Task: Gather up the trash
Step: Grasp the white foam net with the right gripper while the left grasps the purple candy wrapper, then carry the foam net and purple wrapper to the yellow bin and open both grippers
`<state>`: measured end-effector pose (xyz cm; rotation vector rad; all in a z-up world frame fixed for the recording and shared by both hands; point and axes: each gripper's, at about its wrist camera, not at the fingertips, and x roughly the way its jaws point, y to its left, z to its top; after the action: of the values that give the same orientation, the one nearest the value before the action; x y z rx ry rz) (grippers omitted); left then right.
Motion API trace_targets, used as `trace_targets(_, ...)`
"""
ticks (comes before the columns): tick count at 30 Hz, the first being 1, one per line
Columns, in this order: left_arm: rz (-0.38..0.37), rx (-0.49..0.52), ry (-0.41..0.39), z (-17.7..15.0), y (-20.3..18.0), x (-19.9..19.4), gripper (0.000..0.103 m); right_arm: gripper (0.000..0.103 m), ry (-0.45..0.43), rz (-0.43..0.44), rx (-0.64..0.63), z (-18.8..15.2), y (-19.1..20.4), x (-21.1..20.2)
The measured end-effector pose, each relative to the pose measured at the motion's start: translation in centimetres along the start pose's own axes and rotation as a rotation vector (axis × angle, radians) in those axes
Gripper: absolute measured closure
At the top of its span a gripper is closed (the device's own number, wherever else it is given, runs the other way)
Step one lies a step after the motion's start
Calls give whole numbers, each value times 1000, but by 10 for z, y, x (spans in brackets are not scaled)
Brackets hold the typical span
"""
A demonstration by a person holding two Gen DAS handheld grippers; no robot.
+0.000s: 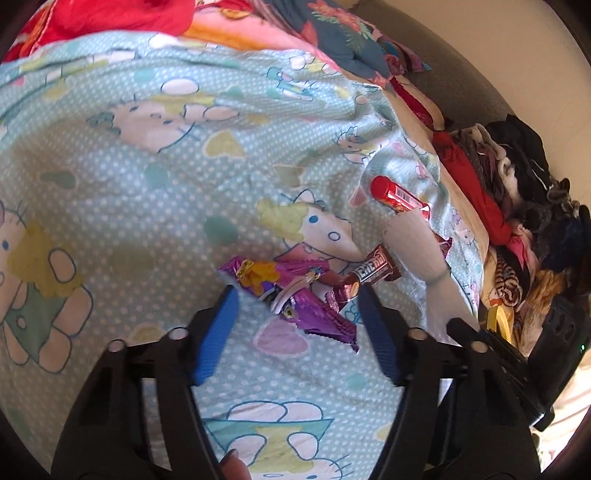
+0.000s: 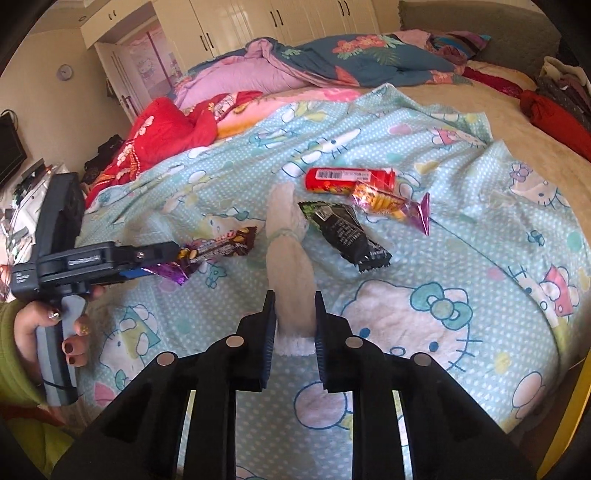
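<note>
The right gripper points down at the bed with its jaws drawn in on the end of a white sock, both pads pressing its fuzzy cuff. The sock runs away from the fingers across the pale blue cartoon-cat sheet.

The left gripper, held in a hand with dark painted nails and a green sleeve, has its blue-padded jaws partly spread around a purple wrapper lying on the sheet (whether the pads actually press on the foil is not clear from either view). A brown chocolate-bar wrapper lies just beside the purple one, touching it near the gripper's fingertip.

Farther out, past the sock, rest a black snack packet, a clear packet with purple ends and a red tube, the clear packet overlapping the tube's end. Beyond the sheet are a red garment, a pink and blue floral quilt and cream wardrobe doors.
</note>
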<state>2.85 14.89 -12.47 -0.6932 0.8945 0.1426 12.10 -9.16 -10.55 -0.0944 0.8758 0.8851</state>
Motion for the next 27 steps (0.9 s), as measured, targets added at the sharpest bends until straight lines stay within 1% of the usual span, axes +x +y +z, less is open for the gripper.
trace_targets(1, -24, -22, 10, 0, 2, 1, 60, 85, -13, 12, -7, 0, 2, -3)
trace_targets(2, -60, -59, 28, 1, 6, 3, 68, 85, -29, 18, -13, 1, 3, -7)
trace_targets(3, -78, -88, 39, 1, 9, 4, 72, 85, -50, 27, -19, 2, 4, -12)
trace_targets(4, -82, -102, 39, 2, 10, 4, 73, 85, -65, 38, -25, 2, 5, -16)
trace_targets(5, -82, -105, 35, 2, 10, 3, 75, 85, -82, 44, -30, 2, 6, -22)
trace_targets(6, -88, -100, 25, 4, 8, 0, 82, 85, -91, 43, -32, 3, 6, -25)
trace_targets(7, -91, -93, 15, 5, 6, -2, 84, 85, -98, 39, -34, 3, 6, -28)
trace_targets(12, -102, -23, -47, 14, -14, -18, 85, 85, -119, 24, -31, 2, 3, -43)
trace_targets(17, -123, 58, -95, 17, -38, -31, 85, 85, -152, 22, -31, 3, 3, -57)
trace_targets(20, -164, 65, -100, 17, -52, -33, 85, 85, -173, 13, -36, 6, 3, -65)
trace_targets(22, -176, 110, -111, 16, -69, -34, 85, 85, -193, 7, -30, 8, 1, -72)
trace_targets(27, -211, 175, -132, 11, -96, -39, 85, 85, -227, -7, -7, 11, -8, -88)
